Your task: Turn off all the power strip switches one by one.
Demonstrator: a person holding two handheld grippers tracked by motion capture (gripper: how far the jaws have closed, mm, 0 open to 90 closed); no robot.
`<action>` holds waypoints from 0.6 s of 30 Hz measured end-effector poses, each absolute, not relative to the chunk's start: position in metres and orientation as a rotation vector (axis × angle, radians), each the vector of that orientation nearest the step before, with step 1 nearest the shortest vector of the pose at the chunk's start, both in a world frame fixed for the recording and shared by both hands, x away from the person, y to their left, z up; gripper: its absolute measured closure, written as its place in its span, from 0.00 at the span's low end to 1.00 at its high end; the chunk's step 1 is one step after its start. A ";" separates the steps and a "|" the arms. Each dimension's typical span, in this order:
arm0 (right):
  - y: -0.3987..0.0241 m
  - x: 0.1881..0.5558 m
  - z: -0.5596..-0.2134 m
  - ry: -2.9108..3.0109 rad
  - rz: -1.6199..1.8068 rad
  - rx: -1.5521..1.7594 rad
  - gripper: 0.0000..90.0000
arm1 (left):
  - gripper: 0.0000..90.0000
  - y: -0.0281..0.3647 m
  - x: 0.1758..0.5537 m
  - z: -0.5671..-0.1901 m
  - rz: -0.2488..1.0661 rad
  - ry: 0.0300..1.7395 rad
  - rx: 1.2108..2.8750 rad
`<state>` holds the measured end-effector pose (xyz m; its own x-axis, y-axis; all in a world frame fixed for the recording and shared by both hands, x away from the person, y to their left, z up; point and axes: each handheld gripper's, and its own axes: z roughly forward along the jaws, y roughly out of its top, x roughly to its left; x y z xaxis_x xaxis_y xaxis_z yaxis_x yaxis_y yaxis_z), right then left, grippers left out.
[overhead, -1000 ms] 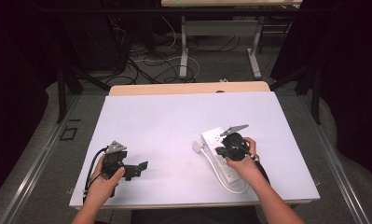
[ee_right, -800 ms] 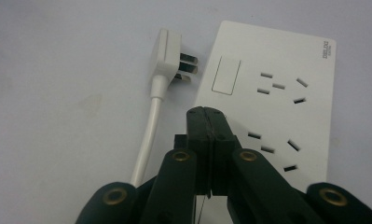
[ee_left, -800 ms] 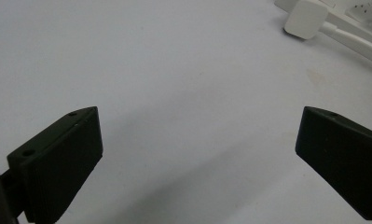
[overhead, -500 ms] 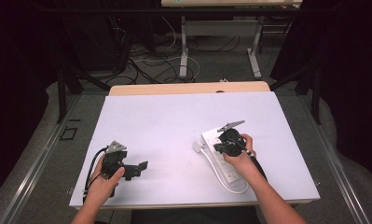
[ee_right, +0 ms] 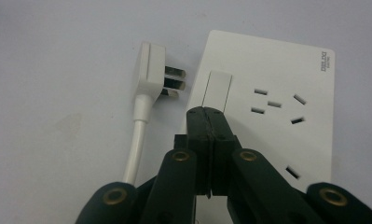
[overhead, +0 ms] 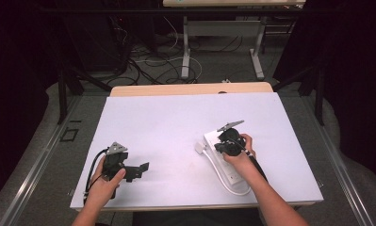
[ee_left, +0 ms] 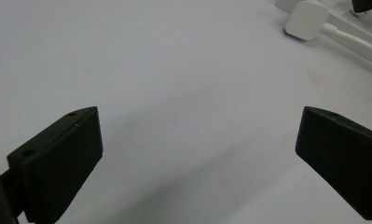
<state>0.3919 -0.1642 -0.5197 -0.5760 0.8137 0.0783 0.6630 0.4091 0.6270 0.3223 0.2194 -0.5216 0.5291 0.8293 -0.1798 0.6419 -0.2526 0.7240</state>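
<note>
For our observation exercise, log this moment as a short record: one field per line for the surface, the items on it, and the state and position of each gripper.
surface: white table
item 1: white power strip, lying flat, sockets up
item 2: white plug on its white cable, lying beside the strip, prongs toward it, not inserted
left gripper: jaws wide apart, nothing between them, over bare table
right gripper: jaws closed together, tips at the strip's rocker switch; contact cannot be told
</note>
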 end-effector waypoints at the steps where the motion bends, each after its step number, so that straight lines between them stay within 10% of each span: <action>1: -0.164 0.392 -0.520 2.427 0.914 1.298 1.00 | 0.01 0.219 0.322 -0.522 0.305 1.195 1.987; 18: -0.163 0.393 -0.523 2.425 0.913 1.298 1.00 | 0.01 0.219 0.322 -0.522 0.308 1.192 1.988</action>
<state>0.3925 -0.1625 -0.5231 -0.5751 0.8145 0.0758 0.6623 0.4092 0.6277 0.3221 0.2192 -0.5217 0.5306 0.8289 -0.1772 0.6396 -0.2544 0.7253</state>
